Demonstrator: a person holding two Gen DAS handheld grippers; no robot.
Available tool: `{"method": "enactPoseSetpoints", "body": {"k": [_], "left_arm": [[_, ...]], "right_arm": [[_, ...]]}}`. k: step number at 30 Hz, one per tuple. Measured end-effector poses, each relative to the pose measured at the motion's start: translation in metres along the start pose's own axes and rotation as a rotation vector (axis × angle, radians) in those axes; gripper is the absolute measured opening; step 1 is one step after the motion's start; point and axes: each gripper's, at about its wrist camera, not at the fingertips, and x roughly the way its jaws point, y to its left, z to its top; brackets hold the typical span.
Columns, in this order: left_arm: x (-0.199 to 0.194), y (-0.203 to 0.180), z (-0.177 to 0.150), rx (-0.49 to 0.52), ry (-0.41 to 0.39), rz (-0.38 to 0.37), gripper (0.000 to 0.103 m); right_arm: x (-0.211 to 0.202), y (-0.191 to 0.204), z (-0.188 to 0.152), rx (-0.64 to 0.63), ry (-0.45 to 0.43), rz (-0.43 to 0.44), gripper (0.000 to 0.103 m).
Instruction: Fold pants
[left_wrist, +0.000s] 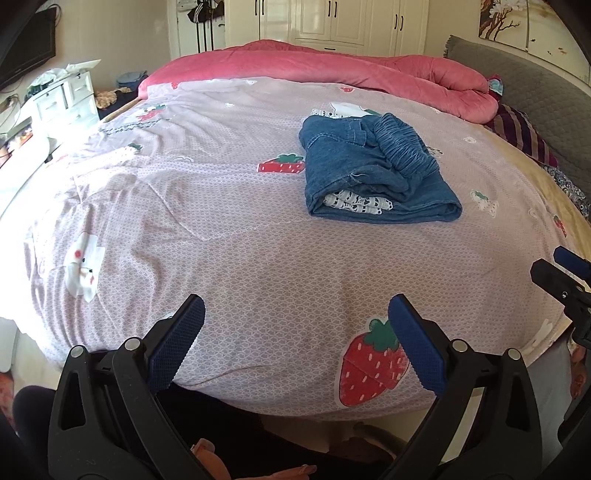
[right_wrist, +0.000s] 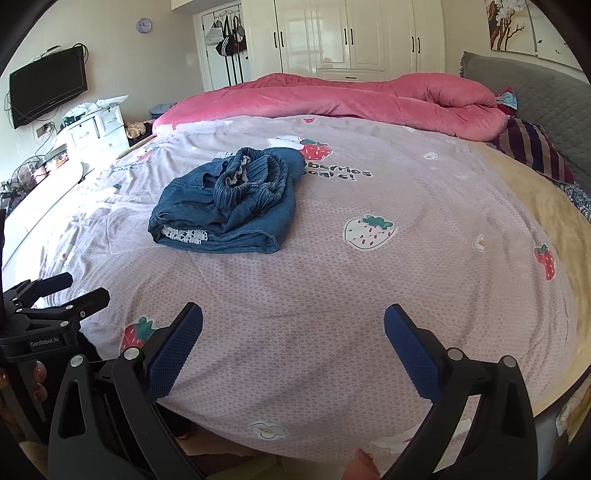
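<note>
while pants (left_wrist: 376, 170) lie folded | both grippers' fingers (left_wrist: 181, 343) released | tv (right_wrist: 48, 86) only right view

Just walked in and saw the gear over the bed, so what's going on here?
A person holds a hand-held gripper in each hand at the near edge of the bed. The left hand-held gripper and the right hand-held gripper are both open and empty, apart from everything. The blue denim pants lie folded in a compact bundle on the strawberry-print bedsheet, elastic waistband on top. The folding looks done, with nothing being handled.
</note>
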Motion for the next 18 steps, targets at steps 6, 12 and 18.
{"method": "enactPoseSetpoints", "body": {"k": [6, 12, 18], "left_arm": [[0.002, -0.002, 0.004, 0.025, -0.008, 0.079, 0.093], [-0.003, 0.019, 0.016, -0.027, -0.05, -0.025, 0.093], [0.043, 0.098, 0.059, -0.096, 0.039, 0.094, 0.094]], "right_arm": [[0.006, -0.009, -0.003, 0.014, 0.011, -0.021, 0.098], [0.024, -0.041, -0.005, 0.081, 0.039, -0.071, 0.098], [0.048, -0.142, 0.023, 0.239, 0.042, -0.244, 0.098]]}}
